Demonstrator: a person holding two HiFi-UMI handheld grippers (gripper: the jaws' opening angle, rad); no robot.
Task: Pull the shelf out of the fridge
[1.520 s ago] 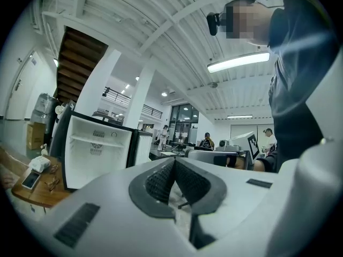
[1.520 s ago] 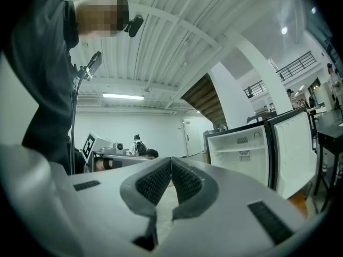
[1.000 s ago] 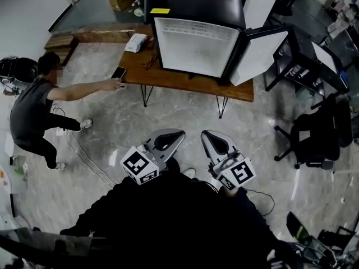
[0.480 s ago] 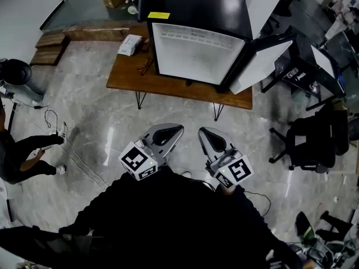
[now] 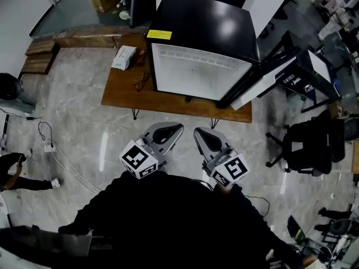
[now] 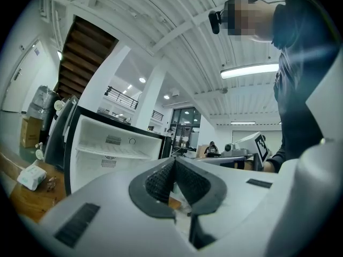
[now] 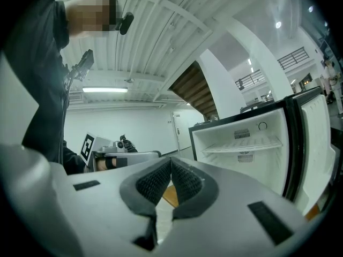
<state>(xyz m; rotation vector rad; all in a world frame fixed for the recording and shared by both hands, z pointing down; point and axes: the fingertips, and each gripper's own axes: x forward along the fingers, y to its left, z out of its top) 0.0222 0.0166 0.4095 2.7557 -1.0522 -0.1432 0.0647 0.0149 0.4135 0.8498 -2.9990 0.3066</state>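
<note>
Two claws pointed toward the fridge from the lower middle of the head view, well short of it, with glossy grey marbled floor lying between.

I read my left claw in its own view. Its dark, ribbed pads were pressed together at the tips, forming a narrow wedge, and nothing was pinched between them. My right claw looked the same: textured black pads meeting at a point, set in smooth pale grey shells, and holding nothing.

The fridge was a squat box with a shiny black top and a white moulded interior. It stood on a brown wooden bench with thin hairpin legs, in the upper middle of the head view. Its door hung wide open toward the right, showing its white inner face. A small yellow label sat on the top near the front left corner.

The shelf was seated inside the fridge as a thin, flat white panel running across the cavity, with vent slots in the back wall above and below it. Neither claw touched it.

A white rectangular packet lay on the bench to the left of the fridge. A black office chair stood at the right of the frame.
</note>
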